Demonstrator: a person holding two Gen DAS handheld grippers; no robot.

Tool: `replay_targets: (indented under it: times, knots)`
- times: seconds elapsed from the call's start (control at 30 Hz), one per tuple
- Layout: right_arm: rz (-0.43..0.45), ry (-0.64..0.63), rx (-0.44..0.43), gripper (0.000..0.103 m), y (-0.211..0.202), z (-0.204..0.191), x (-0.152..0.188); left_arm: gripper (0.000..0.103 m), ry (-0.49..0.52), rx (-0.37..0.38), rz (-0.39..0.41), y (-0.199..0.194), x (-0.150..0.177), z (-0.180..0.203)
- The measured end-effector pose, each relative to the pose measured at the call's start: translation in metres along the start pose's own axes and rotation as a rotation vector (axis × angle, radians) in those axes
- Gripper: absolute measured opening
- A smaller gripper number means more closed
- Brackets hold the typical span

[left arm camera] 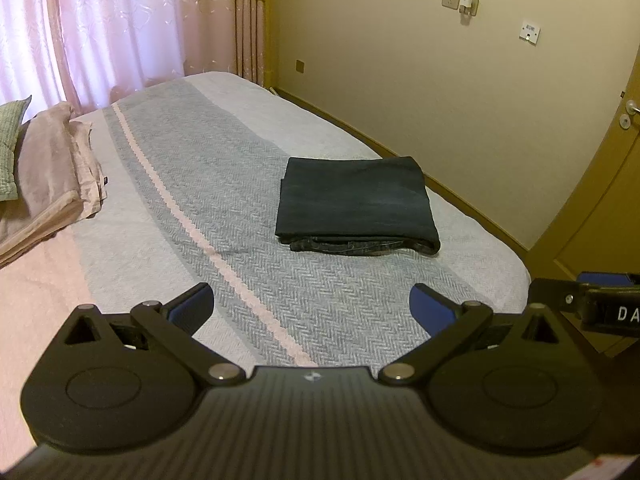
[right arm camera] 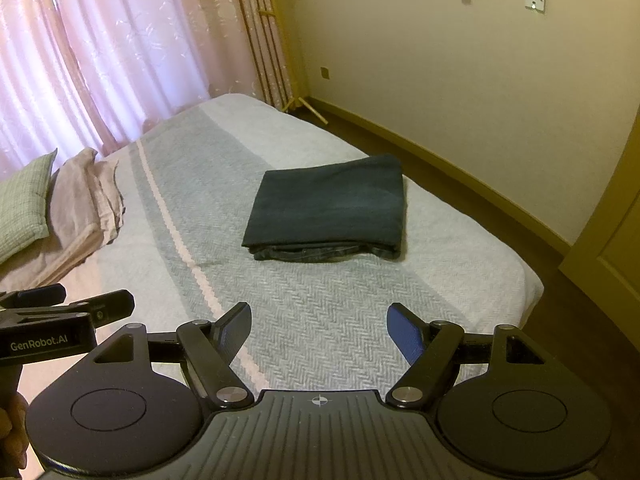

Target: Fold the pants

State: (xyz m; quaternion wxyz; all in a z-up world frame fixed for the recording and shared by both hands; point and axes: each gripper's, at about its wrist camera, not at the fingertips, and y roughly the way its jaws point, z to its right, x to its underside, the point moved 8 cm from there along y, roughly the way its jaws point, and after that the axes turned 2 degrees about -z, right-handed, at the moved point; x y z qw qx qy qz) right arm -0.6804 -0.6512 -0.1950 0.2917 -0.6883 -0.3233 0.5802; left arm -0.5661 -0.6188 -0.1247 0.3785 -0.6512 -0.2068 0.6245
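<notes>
Pants folded square on the bed

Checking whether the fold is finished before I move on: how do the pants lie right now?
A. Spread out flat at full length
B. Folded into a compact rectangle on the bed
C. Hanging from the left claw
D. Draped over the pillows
B: the dark pants lie as a neat stacked rectangle on the striped bedspread, apart from both open claws, nothing gripped.
</notes>
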Motion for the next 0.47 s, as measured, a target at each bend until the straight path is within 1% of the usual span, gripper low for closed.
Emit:
replay_targets:
  times: [0.4,0.47]
  knots:
    - [-0.001,0.005,-0.005,0.072,0.0025,0.0039,-0.0027,0.102,0.002,0.005,-0.003,0.0062,-0.0037,0.0045]
    - [-0.001,0.008,-0.006,0.072,0.0033,0.0054,-0.0033,0.102,-0.001,0.008,0.009,0.0057,-0.0043,0.0058]
